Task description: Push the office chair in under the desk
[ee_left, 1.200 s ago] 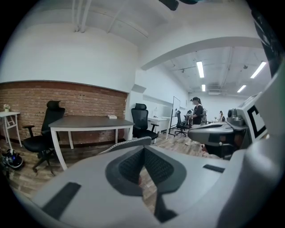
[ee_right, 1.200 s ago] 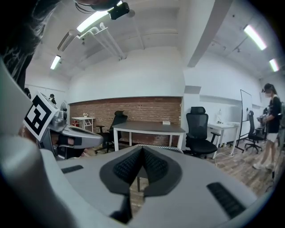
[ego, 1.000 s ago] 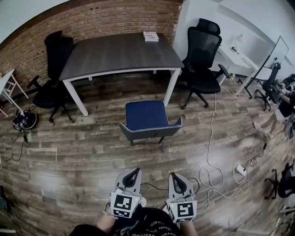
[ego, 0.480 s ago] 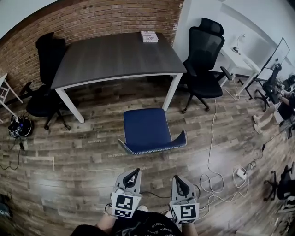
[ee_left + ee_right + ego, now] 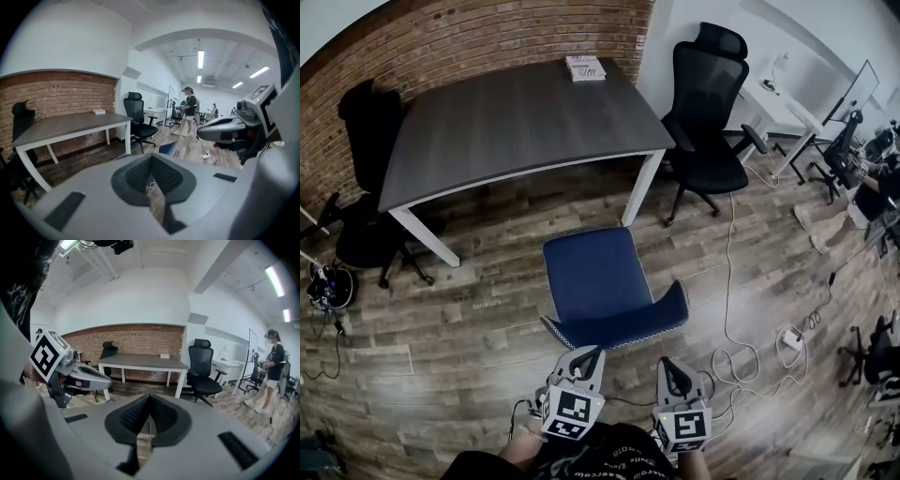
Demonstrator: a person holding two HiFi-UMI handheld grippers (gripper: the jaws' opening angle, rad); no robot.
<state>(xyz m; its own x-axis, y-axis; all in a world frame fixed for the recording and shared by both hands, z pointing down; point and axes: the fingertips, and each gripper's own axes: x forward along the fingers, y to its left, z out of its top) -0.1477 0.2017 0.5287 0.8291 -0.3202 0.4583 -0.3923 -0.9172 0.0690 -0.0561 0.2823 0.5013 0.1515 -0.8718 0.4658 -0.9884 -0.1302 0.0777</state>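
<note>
Both of my hand-held grippers are shut tight with nothing between their jaws, the left gripper and right gripper side by side just behind the backrest of the blue office chair. The chair stands on the wooden floor, near the desk but not yet under it. I judge this the approach: next I must set both closed tips against the backrest and push straight toward the desk.

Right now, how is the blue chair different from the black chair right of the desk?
The blue chair has a low back; the black chair has a tall back, headrest and armrests. The blue chair sits before the desk; the black chair stands beside its end. Neither is under the desk.
</note>
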